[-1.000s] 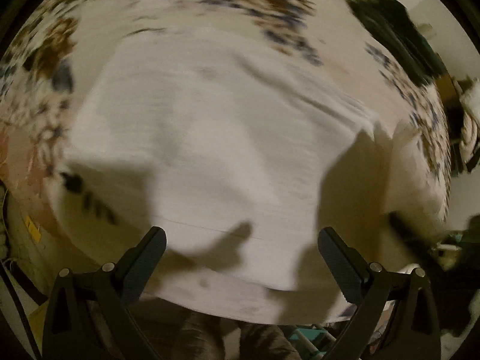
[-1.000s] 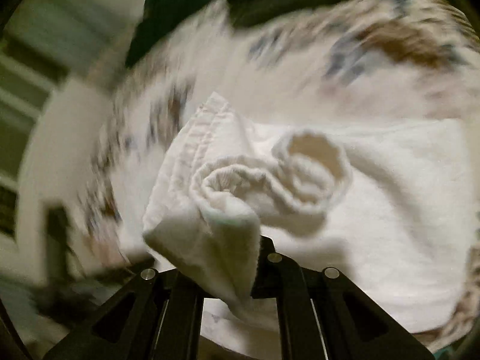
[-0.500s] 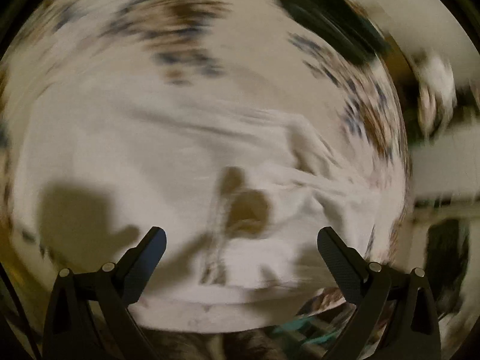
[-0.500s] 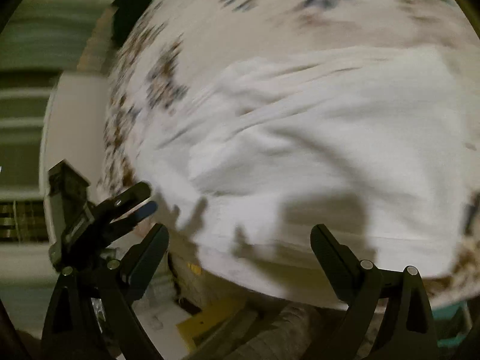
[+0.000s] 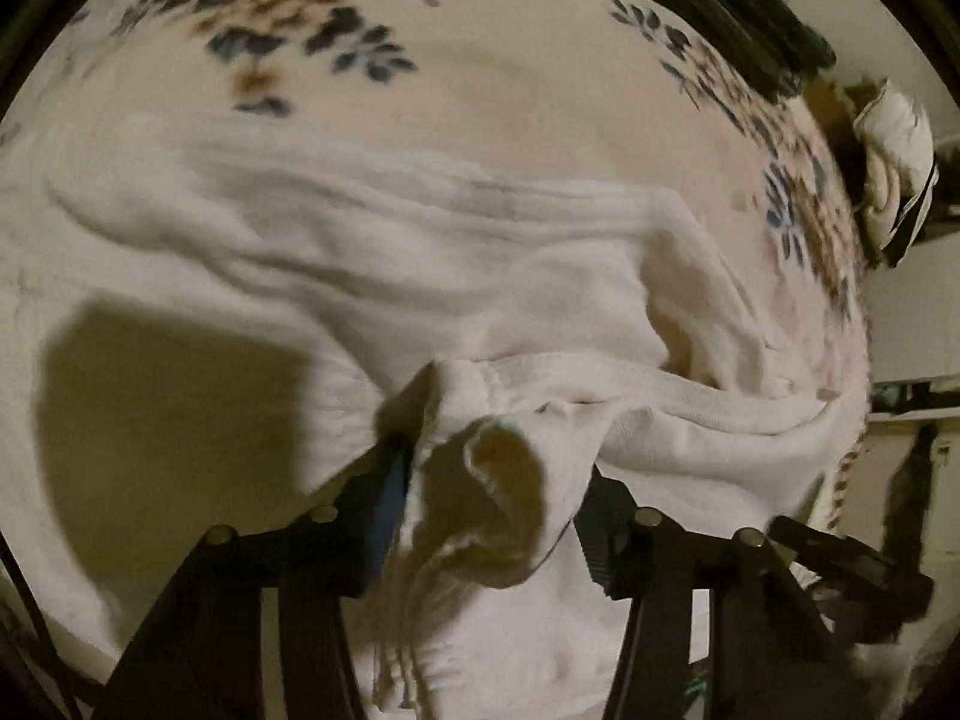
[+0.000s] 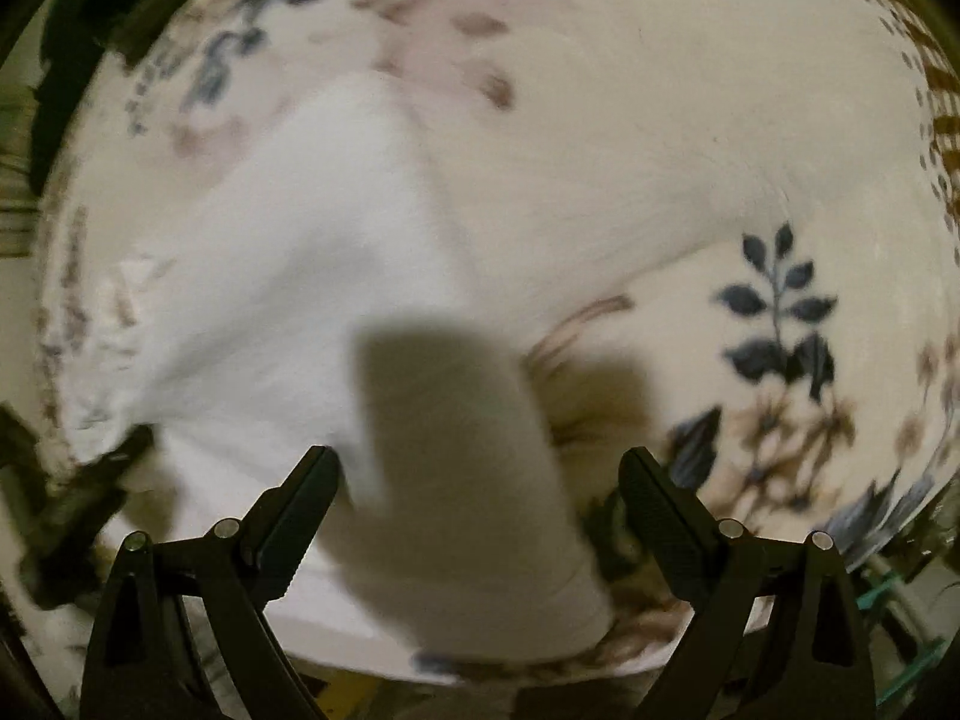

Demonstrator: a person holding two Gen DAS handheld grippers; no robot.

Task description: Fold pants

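Note:
White pants [image 5: 420, 264] lie rumpled across a cream bedspread with blue and brown flowers [image 5: 312, 30]. My left gripper [image 5: 492, 480] is shut on a bunched hem of the pants, which folds up between the fingers. In the right wrist view a flat, blurred pant leg [image 6: 336, 276] runs from the upper left down between the fingers. My right gripper [image 6: 477, 510] is open and empty just above that leg.
A dark green cloth [image 5: 738, 18] lies at the far edge of the bed. A pale bundle [image 5: 894, 156] sits off the bed's right side. The bed's near edge [image 6: 540, 675] runs under my right gripper. The floral spread [image 6: 774, 312] lies to the right.
My right gripper let go of the pants' edge and opened, then swung right. My left gripper, open before, has closed on a bunched hem of the pants.

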